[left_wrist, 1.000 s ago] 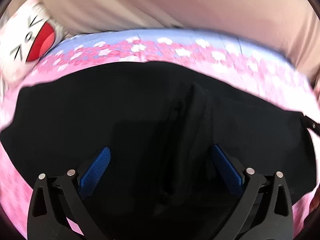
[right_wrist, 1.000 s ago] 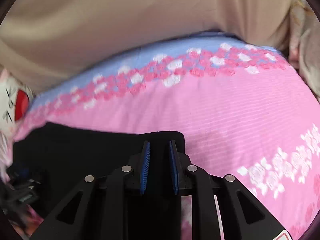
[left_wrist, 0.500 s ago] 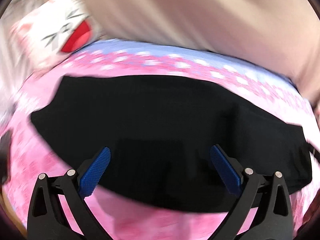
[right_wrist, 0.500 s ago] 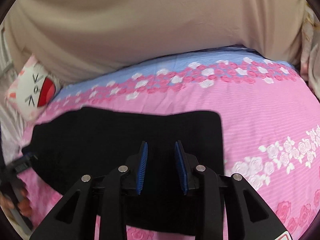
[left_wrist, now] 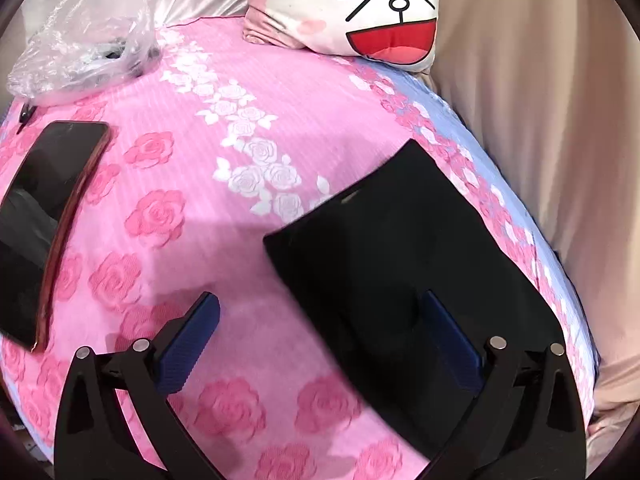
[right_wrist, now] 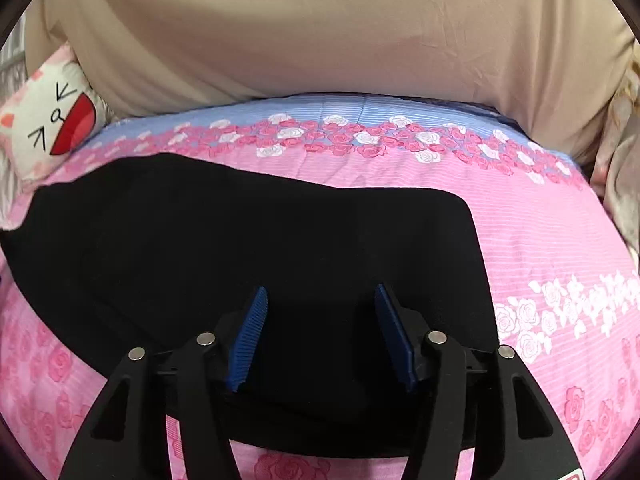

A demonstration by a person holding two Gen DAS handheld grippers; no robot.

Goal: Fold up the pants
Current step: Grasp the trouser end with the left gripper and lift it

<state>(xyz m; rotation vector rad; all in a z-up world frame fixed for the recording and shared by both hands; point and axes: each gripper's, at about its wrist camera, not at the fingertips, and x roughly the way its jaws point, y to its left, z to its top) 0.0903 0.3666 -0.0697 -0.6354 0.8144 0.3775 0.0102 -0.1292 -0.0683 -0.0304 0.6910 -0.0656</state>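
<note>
While the right two-finger gripper with blue ribbed pads (right_wrist: 320,336) hangs over the near part of the flat black fabric pants (right_wrist: 256,264), its jaws have just been opening and now stand well apart, with nothing pinched; the cloth lies below the gap, spread on the pink rose-patterned bed sheet (right_wrist: 560,248). The left two-finger gripper with blue pads (left_wrist: 320,344) is spread wide and empty, its right pad (left_wrist: 452,340) over the pants' edge, its left pad over bare sheet. Left of that gripper lies a dark flat phone in a red case (left_wrist: 48,216). Farther off sit a crumpled clear plastic bag (left_wrist: 88,32) and a white cartoon-face cushion with a red mouth (left_wrist: 360,4). Beyond the pants hangs a beige curtain (right_wrist: 320,32).
</note>
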